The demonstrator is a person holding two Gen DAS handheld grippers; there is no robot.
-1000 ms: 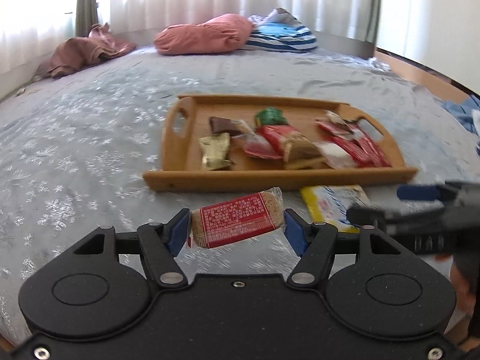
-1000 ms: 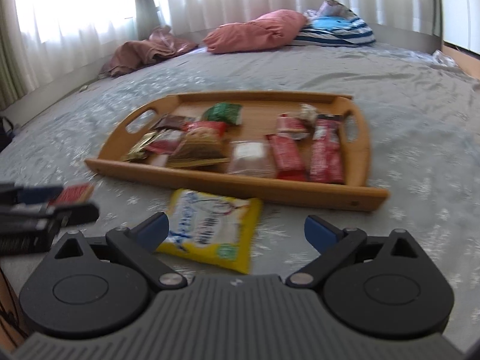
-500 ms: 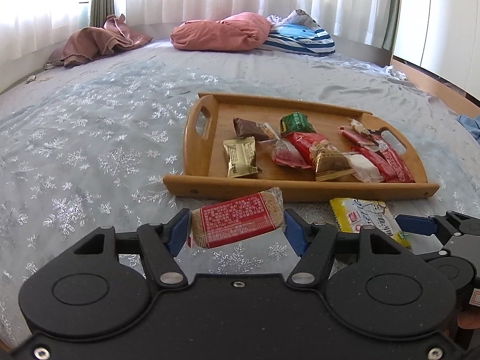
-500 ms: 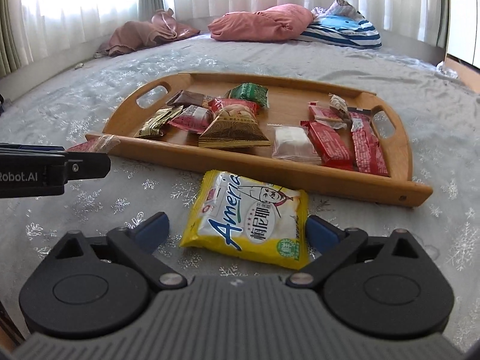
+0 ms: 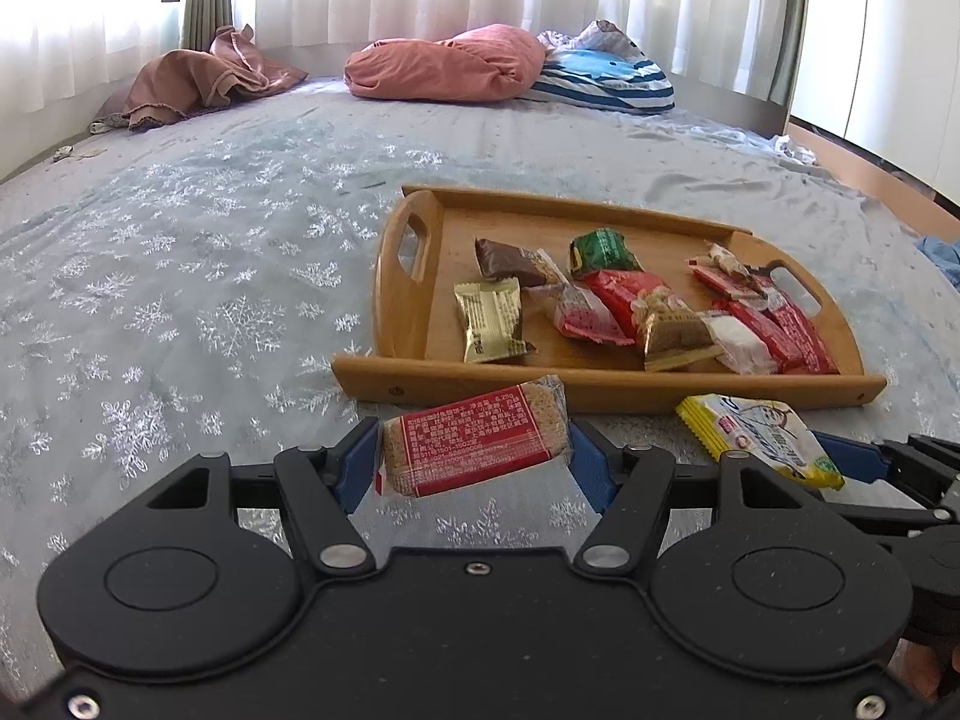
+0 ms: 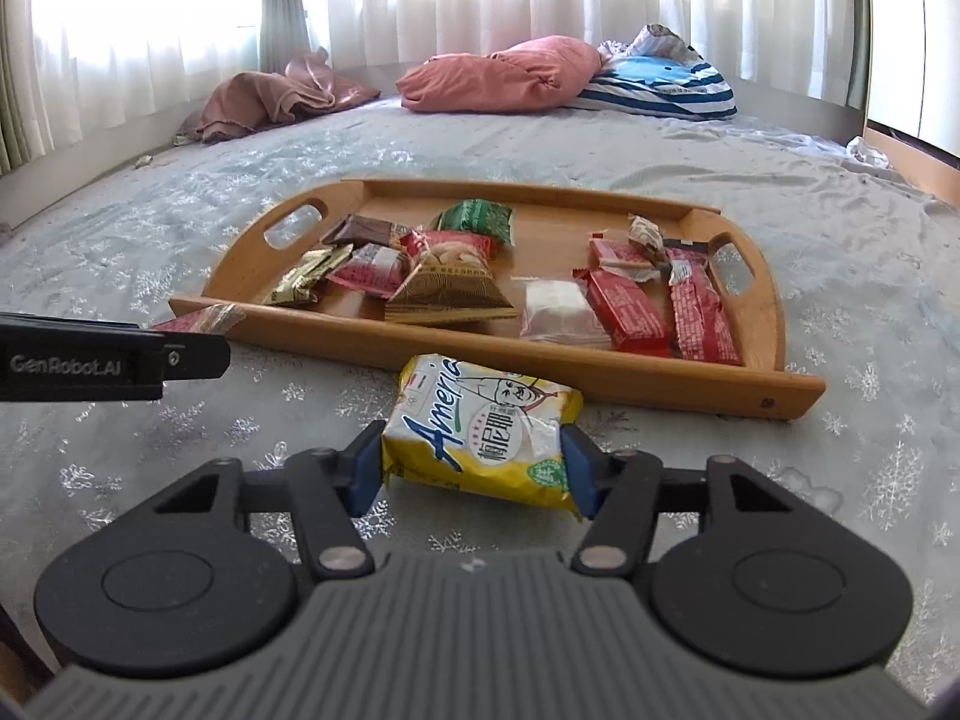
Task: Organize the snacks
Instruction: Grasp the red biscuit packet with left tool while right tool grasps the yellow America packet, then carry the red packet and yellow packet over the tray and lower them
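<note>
— While the left hand-held gripper [image 5: 474, 461] hangs over the bed [image 5: 180, 312], what sits between its blue pads?

— 1 red cracker bar [image 5: 475, 443], pinched at both ends and tilted, its right end higher. It is clear of the bedspread, just in front of the near rim of the wooden tray [image 5: 600, 387].

— And the right hand-held gripper [image 6: 473, 468]?

— Closed on the yellow snack packet [image 6: 480, 432], with a pad pressing each side of its near end. The far end of the packet reaches toward the tray's front rim; whether it rests on the bedspread I cannot tell.

— What is in the tray?

— A loose spread of wrapped snacks: a gold packet [image 5: 491, 319] and a brown bar [image 5: 507, 258] near the left handle, a green packet [image 5: 602, 249] toward the back, a brown pyramid-shaped pack [image 6: 447, 294] in the middle, and several red bars [image 6: 627, 312] on the right.

— Anything else on the bed?

— A pink pillow [image 6: 501, 75] and a striped cushion [image 6: 666, 90] by the curtains.
</note>
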